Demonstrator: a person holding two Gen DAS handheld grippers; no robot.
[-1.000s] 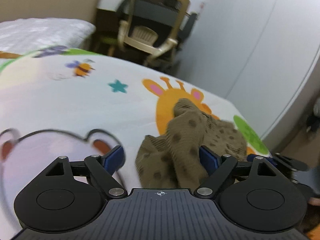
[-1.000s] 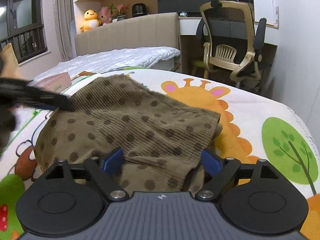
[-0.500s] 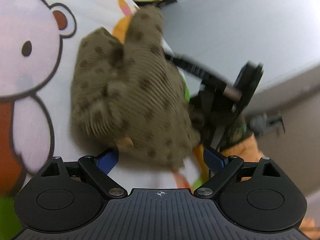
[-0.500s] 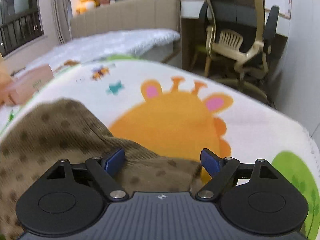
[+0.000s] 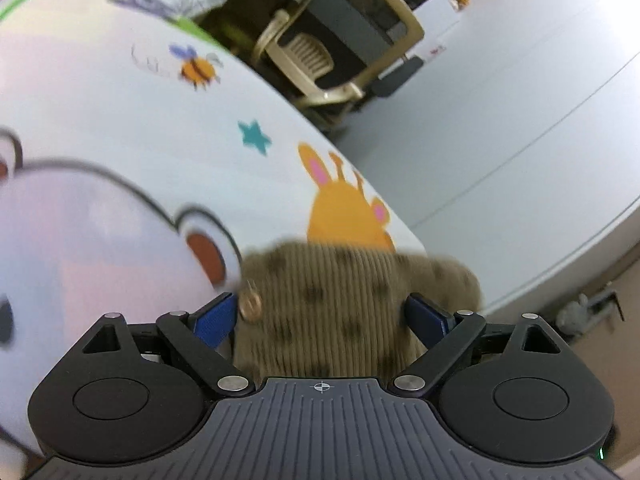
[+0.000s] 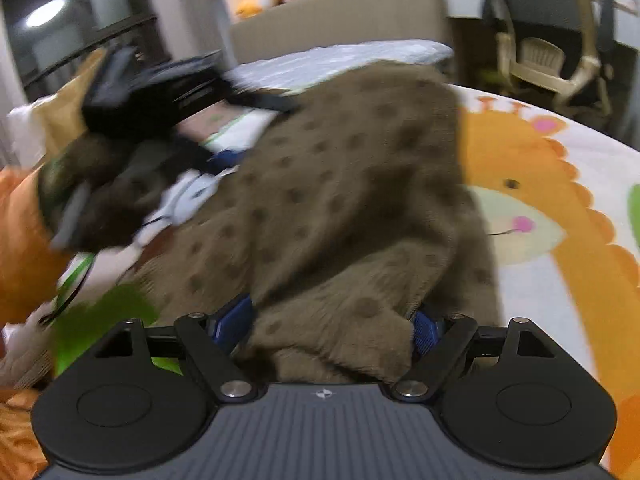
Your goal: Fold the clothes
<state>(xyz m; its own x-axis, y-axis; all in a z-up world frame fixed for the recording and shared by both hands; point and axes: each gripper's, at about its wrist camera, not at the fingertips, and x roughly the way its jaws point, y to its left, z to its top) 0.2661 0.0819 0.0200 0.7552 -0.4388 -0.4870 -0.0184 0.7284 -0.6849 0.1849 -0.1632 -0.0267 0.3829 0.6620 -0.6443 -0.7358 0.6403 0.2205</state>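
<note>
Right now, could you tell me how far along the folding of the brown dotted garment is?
Early stage. Done: nothing tidy; the brown dotted garment lies bunched on the cartoon sheet. In hand: cloth sits between both wide-spread jaws, left tongs and right tongs; blur hides any pinch. Left: spread it flat, fold it, square it.

We see a brown, dark-spotted corduroy garment (image 6: 340,200) bunched and rumpled in a heap on the cartoon-animal bedspread (image 5: 120,120), beside its printed giraffe.

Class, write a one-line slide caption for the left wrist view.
Brown dotted corduroy garment bunched between the left gripper's fingers on a cartoon-animal bedsheet.
</note>
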